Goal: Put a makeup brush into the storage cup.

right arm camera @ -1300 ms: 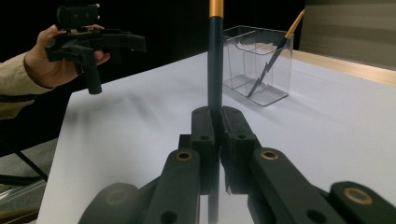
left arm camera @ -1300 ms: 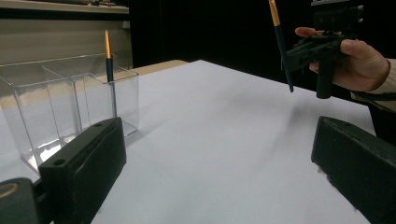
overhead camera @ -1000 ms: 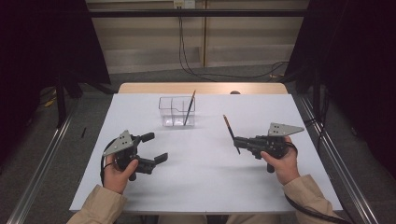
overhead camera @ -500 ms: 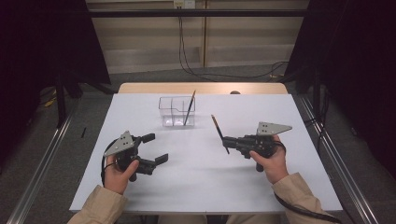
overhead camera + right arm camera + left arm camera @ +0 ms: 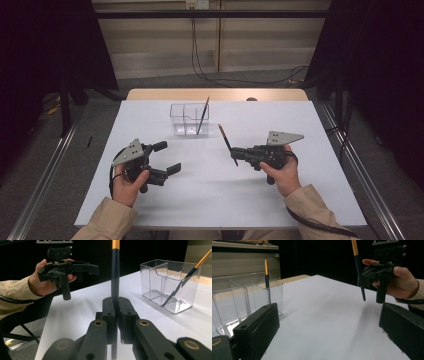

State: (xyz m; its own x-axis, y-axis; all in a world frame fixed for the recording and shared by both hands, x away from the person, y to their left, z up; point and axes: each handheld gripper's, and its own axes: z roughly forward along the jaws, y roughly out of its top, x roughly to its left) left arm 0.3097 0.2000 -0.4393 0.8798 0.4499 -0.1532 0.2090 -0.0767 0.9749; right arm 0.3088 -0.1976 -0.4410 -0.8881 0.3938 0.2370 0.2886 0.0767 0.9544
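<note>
A clear plastic box (image 5: 189,120) with compartments stands at the back middle of the white table; one dark pencil with a gold end (image 5: 202,116) leans inside it. My right gripper (image 5: 236,153) hovers to the right of the box, shut on a second dark pencil (image 5: 226,143) that stands tilted, gold end up. In the right gripper view the jaws (image 5: 116,310) pinch that pencil (image 5: 115,272) low on its shaft, with the box (image 5: 170,285) ahead on the right. My left gripper (image 5: 170,157) rests open at the front left, nothing between its jaws (image 5: 324,327).
The white table top (image 5: 215,200) is bordered by metal rails on both sides. A wooden strip (image 5: 220,94) runs along its far edge. Cables hang on the wall behind. The left gripper view takes in the box (image 5: 249,300) and the held pencil (image 5: 359,272).
My right gripper has carried the pencil leftward, closer to the clear box. The left gripper has stayed where it was, still open.
</note>
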